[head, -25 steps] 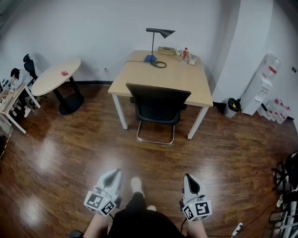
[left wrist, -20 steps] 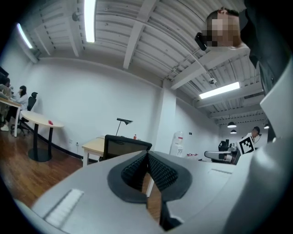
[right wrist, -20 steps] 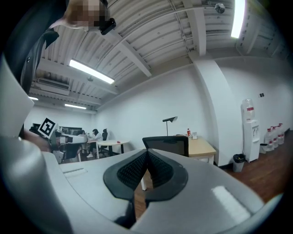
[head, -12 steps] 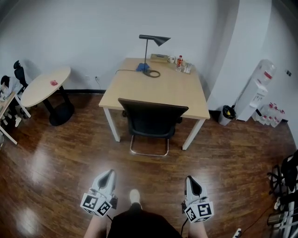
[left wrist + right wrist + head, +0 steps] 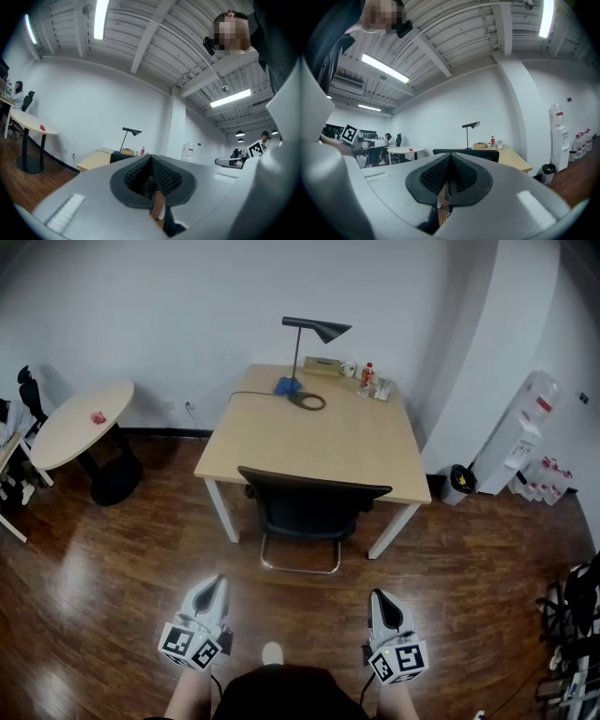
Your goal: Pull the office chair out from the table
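A black office chair (image 5: pixel 312 509) with a chrome sled base stands tucked against the near edge of a light wooden table (image 5: pixel 309 437); its backrest top shows as a dark bar (image 5: pixel 468 153) in the right gripper view. My left gripper (image 5: pixel 214 590) and right gripper (image 5: pixel 380 602) are both shut and empty, held level above the wooden floor, well short of the chair. The left gripper view shows the table (image 5: pixel 96 159) far ahead past the closed jaws (image 5: pixel 151 169). The right gripper's closed jaws (image 5: pixel 449 168) point toward the chair back.
On the table stand a black desk lamp (image 5: pixel 314 334), a red-capped bottle (image 5: pixel 367 376) and small items at the far edge. A round white table (image 5: pixel 80 418) is at the left, a water dispenser (image 5: pixel 511 442) and a black bin (image 5: pixel 459 482) at the right, against a white wall.
Both grippers and the camera have advanced over the floor toward the desk; chair and table appear larger and nearer. Both jaws stayed shut.
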A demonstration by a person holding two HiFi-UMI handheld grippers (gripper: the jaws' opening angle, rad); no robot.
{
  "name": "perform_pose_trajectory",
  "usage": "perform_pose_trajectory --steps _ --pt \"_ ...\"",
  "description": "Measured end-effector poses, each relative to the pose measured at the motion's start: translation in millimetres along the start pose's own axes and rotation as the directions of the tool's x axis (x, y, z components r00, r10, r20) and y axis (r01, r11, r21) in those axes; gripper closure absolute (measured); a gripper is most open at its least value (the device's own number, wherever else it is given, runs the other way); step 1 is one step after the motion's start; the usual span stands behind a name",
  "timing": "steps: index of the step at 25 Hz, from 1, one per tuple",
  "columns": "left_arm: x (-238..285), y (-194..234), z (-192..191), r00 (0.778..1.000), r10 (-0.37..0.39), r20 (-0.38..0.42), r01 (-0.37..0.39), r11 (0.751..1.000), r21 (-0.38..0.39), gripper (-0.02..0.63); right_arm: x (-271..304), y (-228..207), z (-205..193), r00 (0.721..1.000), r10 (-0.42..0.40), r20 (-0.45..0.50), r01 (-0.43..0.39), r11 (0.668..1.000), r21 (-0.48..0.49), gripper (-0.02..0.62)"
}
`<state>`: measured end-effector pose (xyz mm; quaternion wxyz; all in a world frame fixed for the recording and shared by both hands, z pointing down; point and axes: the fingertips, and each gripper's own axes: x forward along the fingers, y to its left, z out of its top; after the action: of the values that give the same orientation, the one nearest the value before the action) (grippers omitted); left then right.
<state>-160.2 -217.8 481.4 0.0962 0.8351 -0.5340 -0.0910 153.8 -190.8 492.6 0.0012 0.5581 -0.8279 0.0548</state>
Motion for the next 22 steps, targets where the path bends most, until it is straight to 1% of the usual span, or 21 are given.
perform_pose_trajectory --steps 6,13,15,18,22 --pt "37 30 -3 1.000 -0.018 -0.014 0.018 1.000 0.004 0.603 45 -11 4 1.000 -0.017 0.010 0.017 1.000 -0.013 0.581" --pt "81 37 -3 0.998 -0.058 -0.030 0.059 0.997 0.049 0.603 81 -23 -2 1.000 -0.019 -0.016 0.019 0.999 -0.031 0.581" --pt "98 36 -3 0.997 -0.078 -0.028 0.080 0.995 0.064 0.603 94 -34 -2 1.000 -0.017 -0.021 0.016 1.000 -0.023 0.581" --pt "123 33 1 0.995 -0.095 -0.009 0.096 0.993 0.065 0.603 115 -57 0 1.000 -0.010 -0.023 0.010 1.000 0.011 0.581" --pt "157 30 22 0.997 -0.068 0.025 0.066 0.994 0.087 0.603 143 -88 26 1.000 -0.003 0.012 0.003 1.000 0.014 0.581"
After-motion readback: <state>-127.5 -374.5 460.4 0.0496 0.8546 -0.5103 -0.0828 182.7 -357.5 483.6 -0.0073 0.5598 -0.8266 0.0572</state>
